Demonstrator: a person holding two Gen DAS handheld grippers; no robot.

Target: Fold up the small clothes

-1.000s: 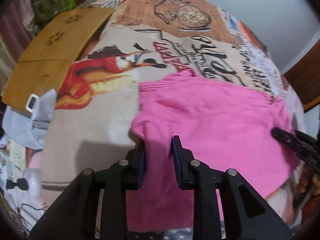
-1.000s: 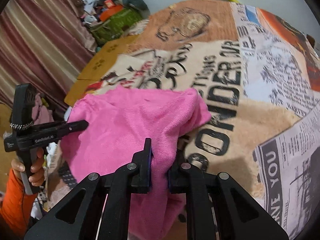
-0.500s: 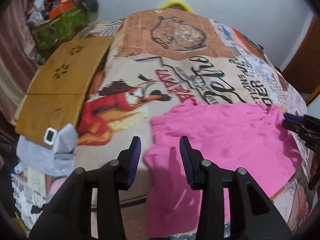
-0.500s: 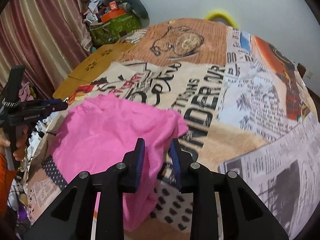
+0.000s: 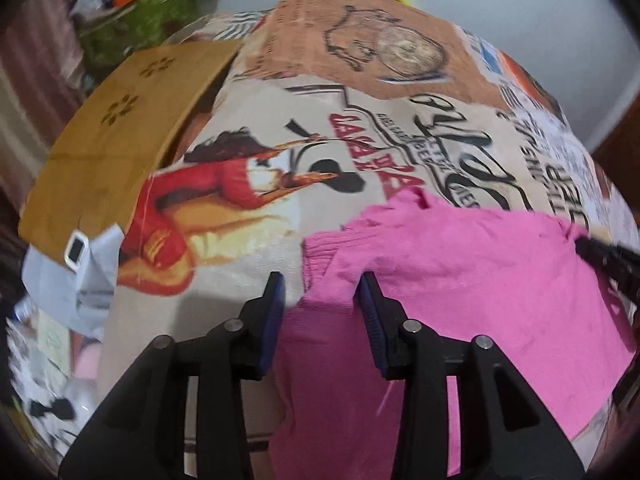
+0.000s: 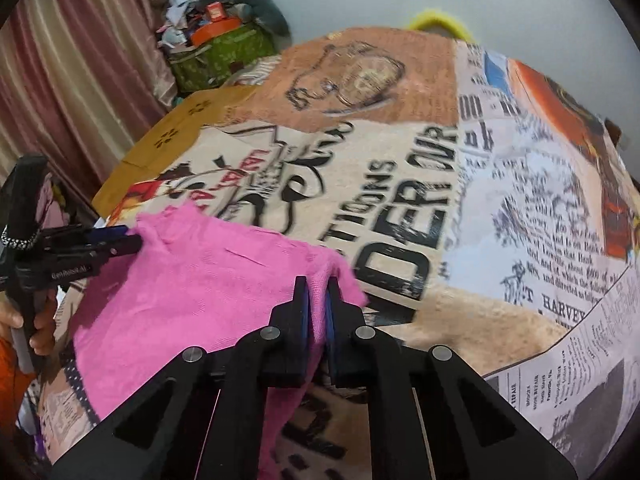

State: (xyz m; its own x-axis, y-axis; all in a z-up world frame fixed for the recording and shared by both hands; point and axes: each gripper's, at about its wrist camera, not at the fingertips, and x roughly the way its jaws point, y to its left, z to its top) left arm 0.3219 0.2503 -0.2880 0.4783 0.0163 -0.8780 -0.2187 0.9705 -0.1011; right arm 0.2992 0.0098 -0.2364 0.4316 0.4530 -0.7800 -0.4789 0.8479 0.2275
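Right gripper (image 6: 316, 304) clamps the pink top's (image 6: 208, 280) corner; left gripper (image 5: 322, 308) stands open, gripping nothing. Risk: a one-sided pull could skew the fold.

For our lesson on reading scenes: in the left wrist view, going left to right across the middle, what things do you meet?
Grey cloth → left gripper → pink garment → right gripper's fingers at the garment's right edge.

Black left gripper (image 5: 322, 290) and right gripper (image 6: 316, 292), blue pads, silver screws, orange sleeve (image 6: 10, 364)
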